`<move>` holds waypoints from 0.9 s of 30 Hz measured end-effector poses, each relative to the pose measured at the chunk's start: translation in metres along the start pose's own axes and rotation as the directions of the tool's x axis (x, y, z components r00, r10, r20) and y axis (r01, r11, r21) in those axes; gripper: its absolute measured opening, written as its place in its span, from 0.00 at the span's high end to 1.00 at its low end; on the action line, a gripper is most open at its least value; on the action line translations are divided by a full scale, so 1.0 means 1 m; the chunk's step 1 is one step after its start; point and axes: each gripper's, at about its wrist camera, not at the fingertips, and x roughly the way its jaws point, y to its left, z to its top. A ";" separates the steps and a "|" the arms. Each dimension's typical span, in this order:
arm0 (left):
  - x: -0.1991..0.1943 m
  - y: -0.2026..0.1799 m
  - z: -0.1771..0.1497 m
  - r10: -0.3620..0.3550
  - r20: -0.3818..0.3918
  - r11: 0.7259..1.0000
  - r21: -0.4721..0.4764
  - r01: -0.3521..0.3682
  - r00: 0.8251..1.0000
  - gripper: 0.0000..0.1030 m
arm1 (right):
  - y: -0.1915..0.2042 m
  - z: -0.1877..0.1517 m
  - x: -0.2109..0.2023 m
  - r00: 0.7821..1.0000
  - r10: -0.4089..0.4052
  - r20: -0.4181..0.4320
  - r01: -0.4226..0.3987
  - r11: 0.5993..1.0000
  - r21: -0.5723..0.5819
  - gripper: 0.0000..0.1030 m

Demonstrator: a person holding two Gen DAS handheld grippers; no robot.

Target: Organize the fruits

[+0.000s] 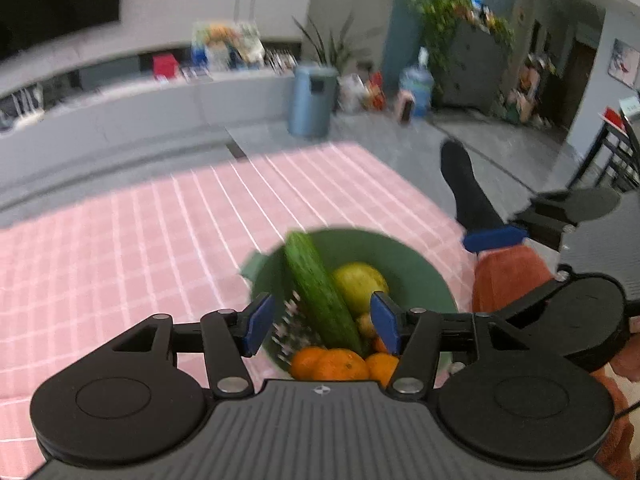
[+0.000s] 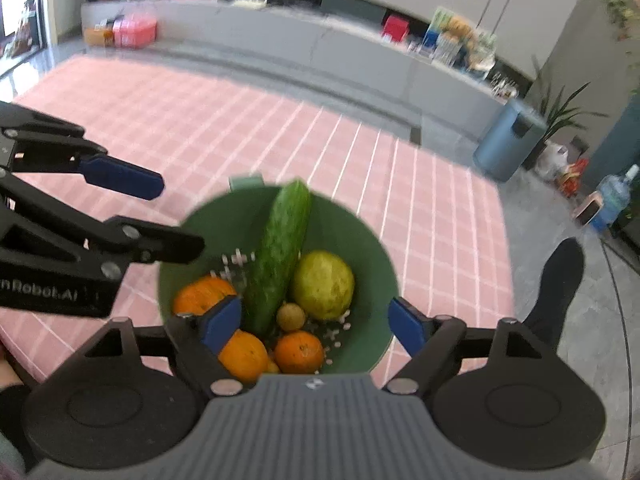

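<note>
Left wrist view: the left gripper [image 1: 322, 320] is held above a green bowl [image 1: 420, 268], jaws released, nothing between the blue pads [image 1: 258, 320]. The bowl is set on a pink checked cloth [image 1: 160, 240] over the surface. A cucumber [image 1: 320, 292] is seen lying slantwise in the bowl, its far end against the rim. A yellow-green fruit [image 1: 360, 284] lies just beside it on the right. Oranges [image 1: 332, 364] are clustered at the near side, partly hidden by the gripper body. The right gripper [image 1: 496, 238] is seen at the right edge, near the bowl; the state of its jaws cannot be told from here. A foot in a black sock [image 1: 468, 188] is visible on the floor beyond.

Right wrist view: the right gripper [image 2: 316, 326] is held over the bowl [image 2: 372, 240], jaws released and empty. The cucumber [image 2: 280, 252] is seen running from the far rim toward the centre. The yellow-green fruit [image 2: 324, 284] touches it on the right. A small tan fruit [image 2: 291, 317] lies in front. Three oranges [image 2: 298, 352] are noted along the near side. The left gripper [image 2: 120, 178] is seen at the left, beside the bowl. A blue bin [image 2: 508, 140] stands on the floor.
</note>
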 end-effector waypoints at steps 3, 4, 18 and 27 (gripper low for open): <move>-0.029 -0.003 -0.004 0.061 0.106 0.998 0.017 -0.063 0.992 0.35 | 0.008 -0.003 -0.025 0.996 -0.012 0.084 0.009 0.999 0.035 0.15; -0.038 -0.005 -0.006 0.083 0.140 0.996 0.023 -0.087 0.987 0.33 | 0.010 -0.004 -0.033 0.994 -0.011 0.113 0.006 0.999 0.044 0.14; -0.100 -0.012 -0.055 0.371 0.364 0.919 -0.010 -0.395 0.854 0.10 | 0.075 -0.055 -0.089 0.887 -0.076 0.456 -0.055 0.962 0.268 0.05; -0.080 -0.005 -0.089 0.425 0.301 0.903 -0.071 -0.425 0.854 0.10 | 0.109 -0.090 -0.086 0.834 -0.168 0.525 0.034 0.966 0.255 0.04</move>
